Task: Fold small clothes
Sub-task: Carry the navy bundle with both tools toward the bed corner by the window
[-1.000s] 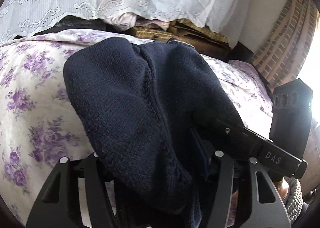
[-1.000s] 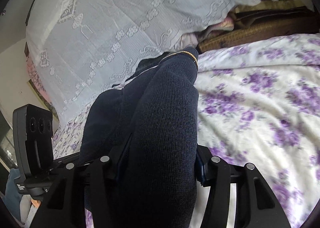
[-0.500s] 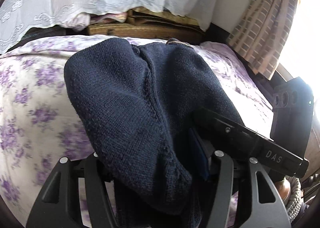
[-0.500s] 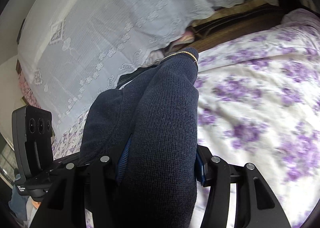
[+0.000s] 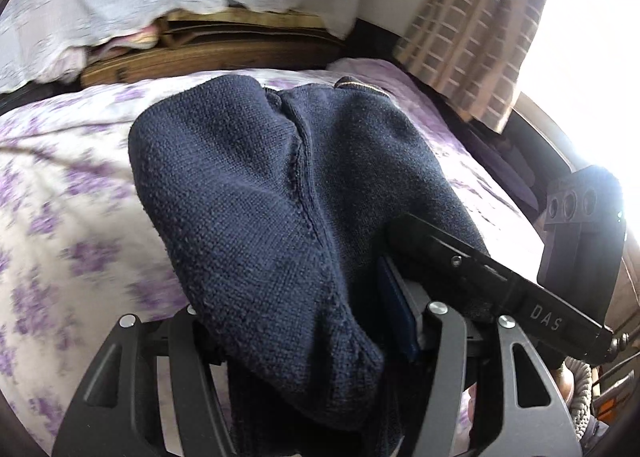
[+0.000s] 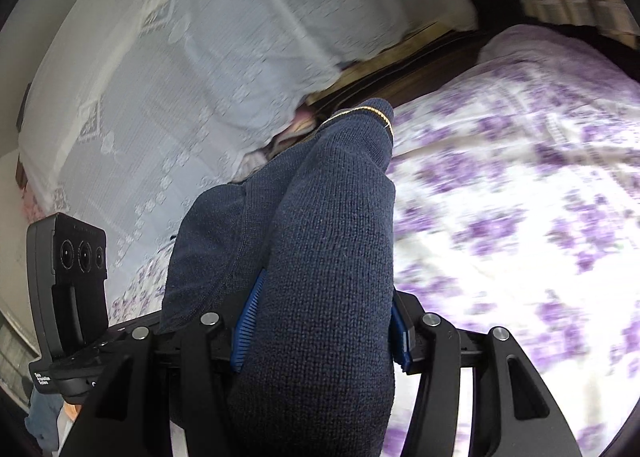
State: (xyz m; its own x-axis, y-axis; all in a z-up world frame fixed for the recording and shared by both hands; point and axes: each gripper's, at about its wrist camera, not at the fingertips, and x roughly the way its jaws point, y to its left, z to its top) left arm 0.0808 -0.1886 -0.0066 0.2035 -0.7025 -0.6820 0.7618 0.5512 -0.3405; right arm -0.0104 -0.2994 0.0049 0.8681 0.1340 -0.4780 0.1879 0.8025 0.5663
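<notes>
1. While both grippers are sharing one garment, the left gripper (image 5: 316, 341) is clamping a thick bunch of the navy sweater (image 5: 280, 209) between its jaws; the knit is bulging up and forward over them and hiding the fingertips.
2. The right gripper (image 6: 320, 333) is gripping another wad of the sweater (image 6: 332, 257), with blue pads (image 6: 246, 321) pressing on both sides of it.
3. The sweater is hanging in the air above the bed (image 5: 60, 197), not lying flat; its gold-trimmed edge (image 6: 368, 111) is pointing to the far side.
4. The floral sheet (image 6: 520, 217) is spreading to the right in the right view and to the left in the left view, blurred.
5. A white lace cover (image 6: 200, 77) is draping on the far side, and a checked curtain (image 5: 480, 25) is hanging at far right by a bright window.
</notes>
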